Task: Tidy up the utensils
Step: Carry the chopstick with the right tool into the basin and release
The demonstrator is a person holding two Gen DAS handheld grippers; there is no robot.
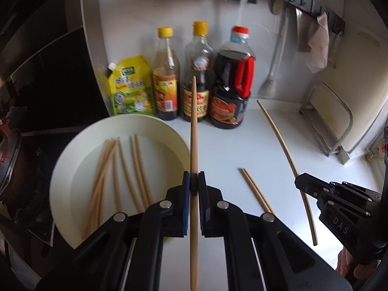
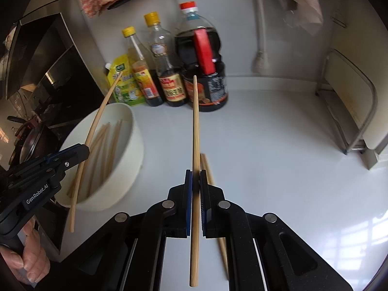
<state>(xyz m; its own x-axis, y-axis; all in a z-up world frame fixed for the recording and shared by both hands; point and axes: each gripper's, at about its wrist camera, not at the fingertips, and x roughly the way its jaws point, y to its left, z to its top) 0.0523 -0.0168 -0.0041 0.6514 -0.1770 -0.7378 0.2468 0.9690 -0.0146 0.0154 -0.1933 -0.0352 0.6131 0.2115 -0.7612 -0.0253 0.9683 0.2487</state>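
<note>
My left gripper (image 1: 194, 178) is shut on a wooden chopstick (image 1: 194, 126) that points forward, above the right rim of a white bowl (image 1: 72, 160) holding several chopsticks (image 1: 121, 169). My right gripper (image 2: 196, 177) is shut on another chopstick (image 2: 196, 126) above the counter, right of the bowl (image 2: 135, 131). It also shows in the left wrist view (image 1: 299, 181) with its chopstick (image 1: 286, 150). The left gripper (image 2: 82, 151) and its chopstick (image 2: 97, 121) show in the right wrist view. Two chopsticks (image 1: 254, 189) lie on the white counter (image 1: 242, 150) between the grippers, partly hidden under the right gripper (image 2: 206, 165).
A yellow pouch (image 1: 131, 87), two yellow-capped bottles (image 1: 166, 77) and a large dark bottle (image 1: 232, 80) stand at the back wall. A metal rack (image 1: 327, 118) stands at the right. A stove with a pan (image 1: 14, 165) is left of the bowl. Cloths hang above.
</note>
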